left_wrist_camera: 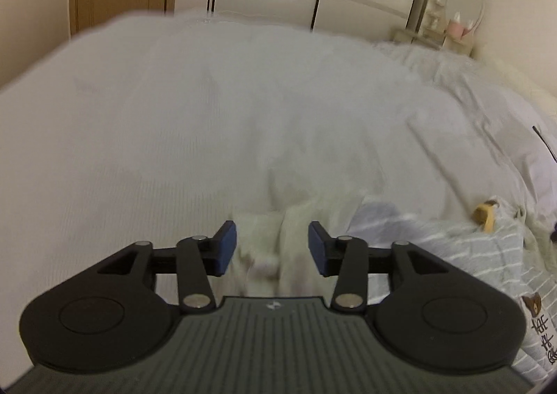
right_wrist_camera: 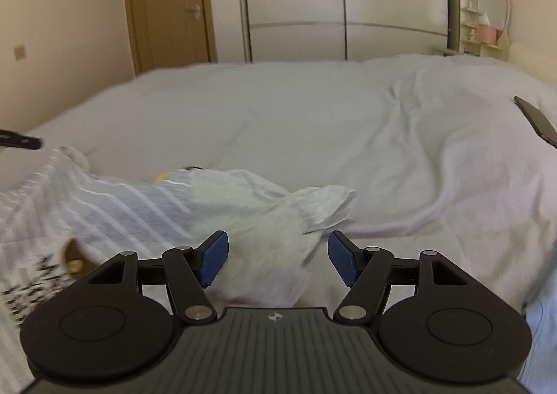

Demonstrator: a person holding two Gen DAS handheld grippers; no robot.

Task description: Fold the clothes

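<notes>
A grey-and-white striped garment (left_wrist_camera: 463, 254) with a bear print and pale cream sleeves lies crumpled on the bed. In the left wrist view my left gripper (left_wrist_camera: 272, 247) is open, its blue pads (left_wrist_camera: 226, 247) either side of a cream sleeve (left_wrist_camera: 264, 254) lying between them. In the right wrist view the same garment (right_wrist_camera: 115, 209) spreads to the left, and its cream sleeve (right_wrist_camera: 278, 220) runs between the pads of my open right gripper (right_wrist_camera: 278, 260). Neither gripper is closed on the cloth. Both views are blurred.
The bed (right_wrist_camera: 313, 122) has a white cover, rumpled at the right (right_wrist_camera: 452, 157). A dark flat object (right_wrist_camera: 538, 122) lies at the right edge. Wardrobe doors (right_wrist_camera: 341, 0), a wooden door (right_wrist_camera: 170, 7) and a mirror shelf (right_wrist_camera: 487, 11) stand behind.
</notes>
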